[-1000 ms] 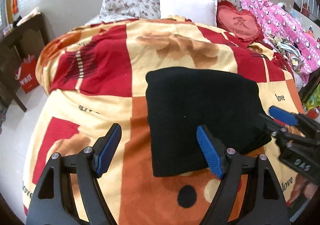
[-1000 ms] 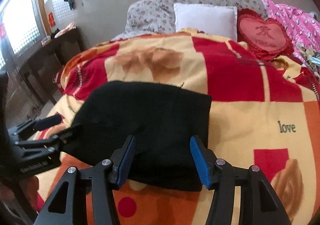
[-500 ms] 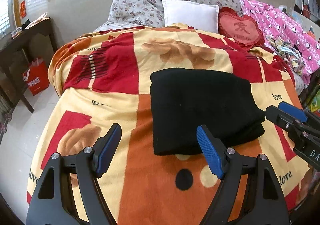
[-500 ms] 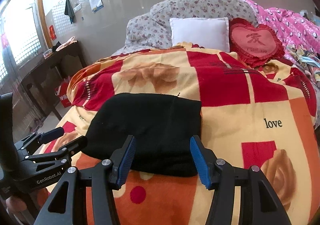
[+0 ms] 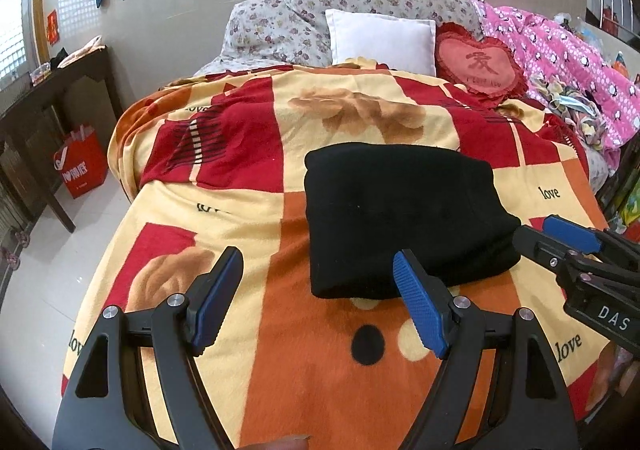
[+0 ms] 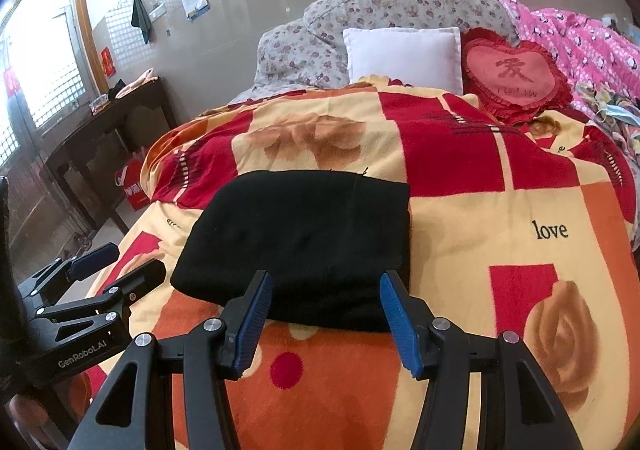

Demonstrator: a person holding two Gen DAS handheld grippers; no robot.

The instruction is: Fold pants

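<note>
A dark wooden side table is seen at the far left against the wall, with a red shopping bag set on the pale floor beside it; what the bag holds cannot be told. Next to them the rounded left edge of the bed drops away, draped in a red, orange and cream blanket that lies bare and flat across a wide stretch to the left of the garment. The left gripper is held above that blanket, its blue-padded fingers spread wide and closed on nothing. The black pants are shown folded into a compact rectangle near the middle of the bed, resting on the blanket just ahead of both tools. The right gripper is poised at the near edge of the pants, its fingers likewise parted and empty, apart from the fabric. A white pillow, a red heart cushion and a pink quilt are piled at the head and along the right side.
</note>
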